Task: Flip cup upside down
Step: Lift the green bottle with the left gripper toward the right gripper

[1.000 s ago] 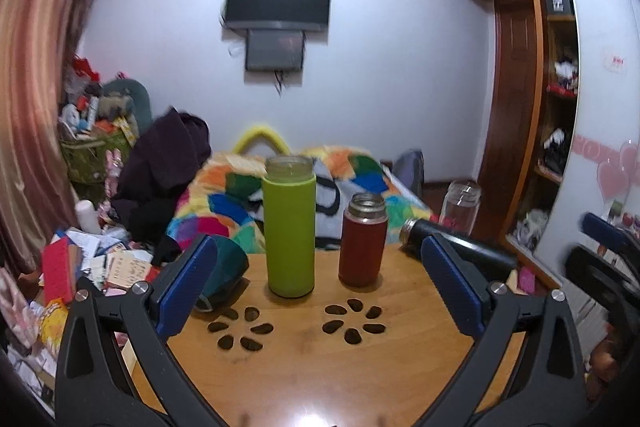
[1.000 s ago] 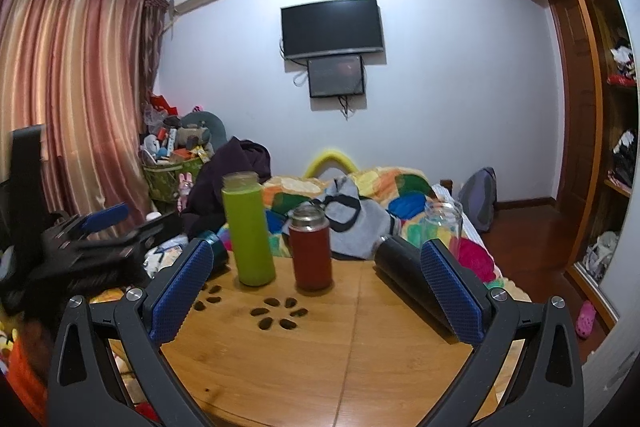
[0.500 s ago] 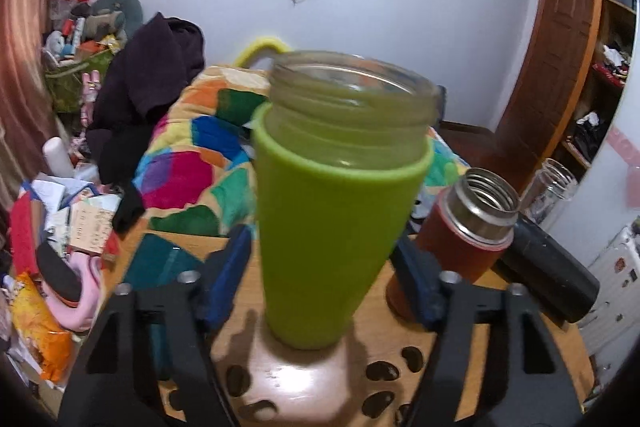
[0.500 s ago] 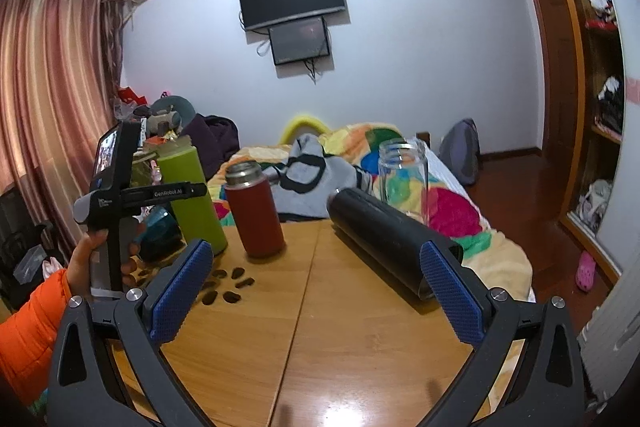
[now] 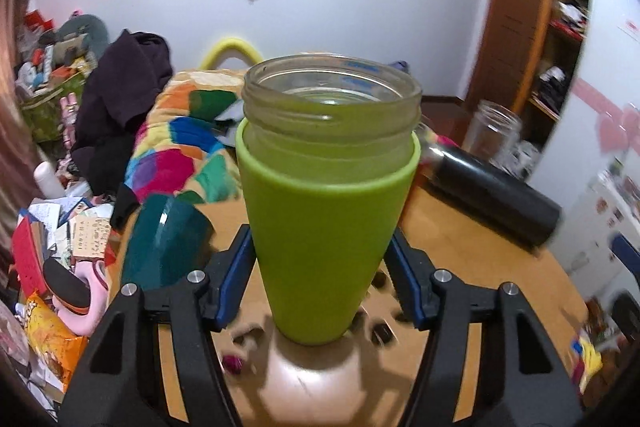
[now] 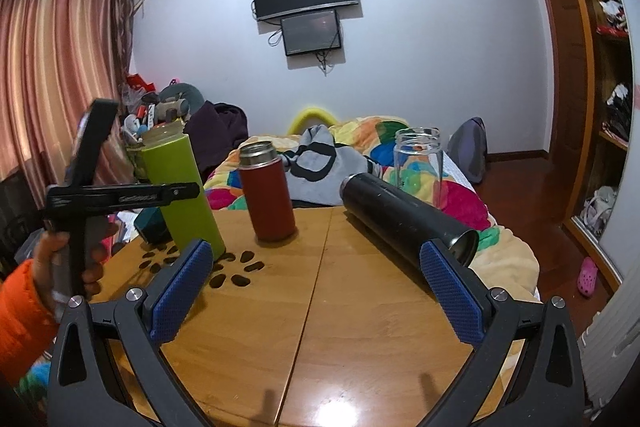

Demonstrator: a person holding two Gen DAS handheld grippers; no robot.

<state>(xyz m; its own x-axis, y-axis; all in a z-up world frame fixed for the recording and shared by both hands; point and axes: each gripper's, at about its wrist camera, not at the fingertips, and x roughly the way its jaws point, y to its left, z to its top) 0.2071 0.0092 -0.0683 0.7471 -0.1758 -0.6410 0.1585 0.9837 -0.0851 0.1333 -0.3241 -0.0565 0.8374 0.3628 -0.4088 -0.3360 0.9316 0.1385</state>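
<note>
A tall glass cup in a lime-green sleeve (image 5: 324, 227) fills the left wrist view, mouth up. My left gripper (image 5: 320, 267) is shut on its lower body, one blue pad on each side. In the right wrist view the same green cup (image 6: 180, 195) is tilted slightly, its base just above or at the wooden table (image 6: 320, 327), with the left gripper's black frame (image 6: 120, 197) across it. My right gripper (image 6: 316, 291) is open and empty above the table's near half.
A red flask (image 6: 266, 199) stands upright mid-table. A black flask (image 6: 404, 219) lies on its side at the right, a clear glass jar (image 6: 418, 163) behind it. A dark teal cup (image 5: 164, 243) lies at the table's left edge. A bed with a colourful quilt lies beyond.
The left gripper has closed further on the green cup and the cup now leans slightly. The right gripper has drawn a little closer to the table and stays open.
</note>
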